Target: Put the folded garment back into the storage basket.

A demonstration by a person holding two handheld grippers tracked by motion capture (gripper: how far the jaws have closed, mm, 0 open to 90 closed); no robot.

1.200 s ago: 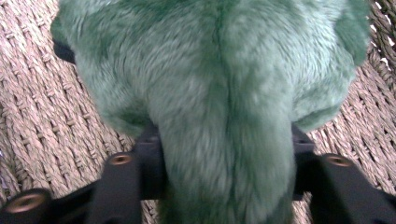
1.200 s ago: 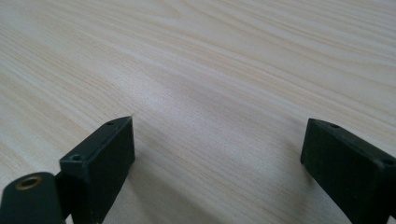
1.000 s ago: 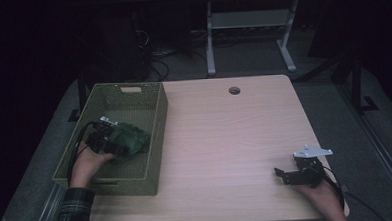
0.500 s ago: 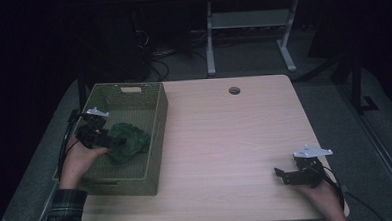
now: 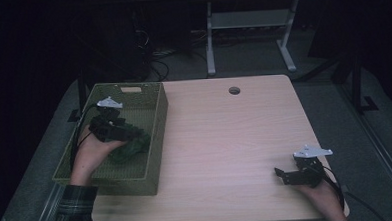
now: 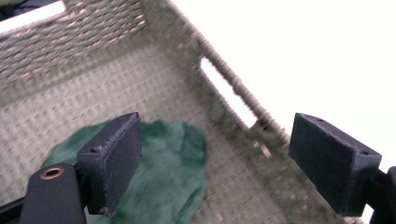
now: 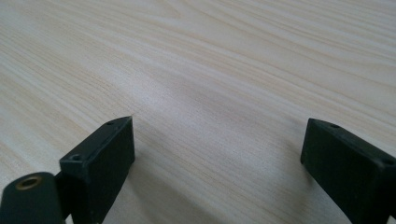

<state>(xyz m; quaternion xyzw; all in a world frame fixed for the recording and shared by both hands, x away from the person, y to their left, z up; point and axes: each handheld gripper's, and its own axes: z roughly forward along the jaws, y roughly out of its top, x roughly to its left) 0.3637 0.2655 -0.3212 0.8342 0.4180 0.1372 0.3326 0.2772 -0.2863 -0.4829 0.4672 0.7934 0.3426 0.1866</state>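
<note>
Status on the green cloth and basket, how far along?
Done: green cloth lies on the basket floor. In hand: nothing; left claw open above the cloth, jaws just widened. Right claw open over bare table. Left: pulling the left claw clear.

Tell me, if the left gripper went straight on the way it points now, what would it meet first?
Probably the basket: the left gripper, jaws open and empty, points at its floor and slotted side wall, just past the green cloth. Depth is unclear.

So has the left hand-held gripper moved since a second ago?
Yes. The left hand-held gripper has shifted toward the basket's left wall and lifted off the green cloth, jaws open.
</note>
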